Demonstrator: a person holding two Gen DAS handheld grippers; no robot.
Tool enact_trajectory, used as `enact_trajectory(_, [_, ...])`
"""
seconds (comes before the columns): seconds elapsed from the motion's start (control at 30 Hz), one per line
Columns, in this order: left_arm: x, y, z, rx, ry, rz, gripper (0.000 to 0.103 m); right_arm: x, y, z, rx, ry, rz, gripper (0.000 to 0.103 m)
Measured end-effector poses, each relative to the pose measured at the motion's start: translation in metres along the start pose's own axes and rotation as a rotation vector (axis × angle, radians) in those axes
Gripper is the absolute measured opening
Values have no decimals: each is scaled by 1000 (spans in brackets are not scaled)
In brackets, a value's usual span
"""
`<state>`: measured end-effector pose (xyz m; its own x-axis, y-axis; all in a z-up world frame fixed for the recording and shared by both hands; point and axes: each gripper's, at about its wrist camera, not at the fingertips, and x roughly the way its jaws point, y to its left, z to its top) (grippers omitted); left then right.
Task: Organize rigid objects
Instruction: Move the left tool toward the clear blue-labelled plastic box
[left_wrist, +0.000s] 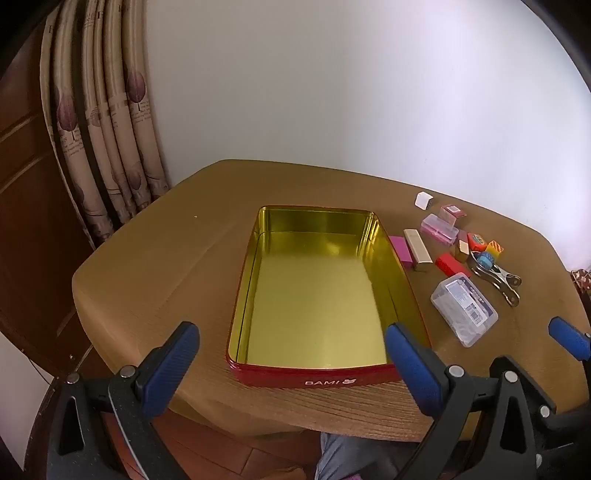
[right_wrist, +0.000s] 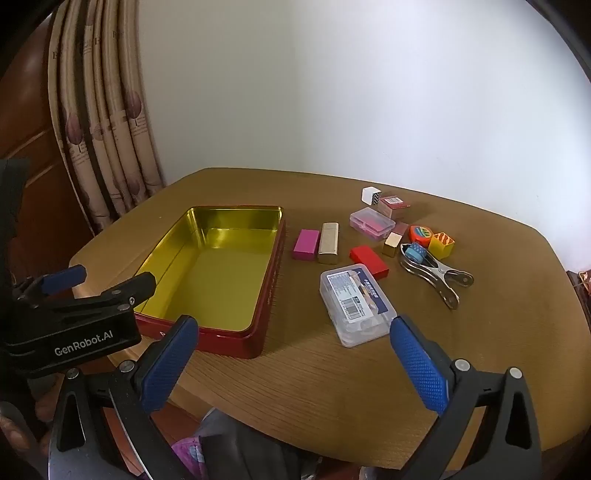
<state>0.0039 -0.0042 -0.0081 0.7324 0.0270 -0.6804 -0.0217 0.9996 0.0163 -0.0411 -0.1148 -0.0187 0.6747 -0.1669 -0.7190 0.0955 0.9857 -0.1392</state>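
An empty red tin (left_wrist: 332, 378) (right_wrist: 229, 341) with a gold inside sits on the wooden table. To its right lie a clear plastic case (left_wrist: 463, 308) (right_wrist: 356, 306), a pink block (right_wrist: 306, 243), a gold block (right_wrist: 328, 243), a red block (right_wrist: 369, 260), a pink-filled clear box (right_wrist: 372, 223), small patterned cubes (right_wrist: 441, 245) and a metal clamp (right_wrist: 436, 275). My left gripper (left_wrist: 291, 362) is open and empty over the tin's near edge. My right gripper (right_wrist: 295, 354) is open and empty, in front of the clear case.
The round wooden table (right_wrist: 332, 387) stands against a white wall. A curtain (right_wrist: 103, 129) and a brown wooden door (left_wrist: 22, 184) are at the left. A white cube (right_wrist: 370, 195) and a small red box (right_wrist: 391, 205) lie at the back of the pile.
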Motion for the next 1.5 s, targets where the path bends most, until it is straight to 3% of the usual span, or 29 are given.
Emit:
enact_trajectory(0.33, [4, -9, -4, 33, 4, 16, 103, -5, -13, -3, 29, -2, -16, 103])
enact_trajectory(0.67, [-1, -26, -7, 77, 32, -31, 103, -17, -52, -9, 63, 5, -75, 103])
enact_trajectory(0.83, [-5, -55, -4, 137, 37, -38, 103, -26, -87, -6, 85, -2, -124, 103])
enact_trajectory(1.1, [1, -112, 10, 145, 122, -143, 103, -43, -155, -5, 175, -18, -177, 103])
enact_trajectory(1.5, [37, -204, 25, 155, 238, -152, 103, -40, -221, -16, 272, 6, -182, 103])
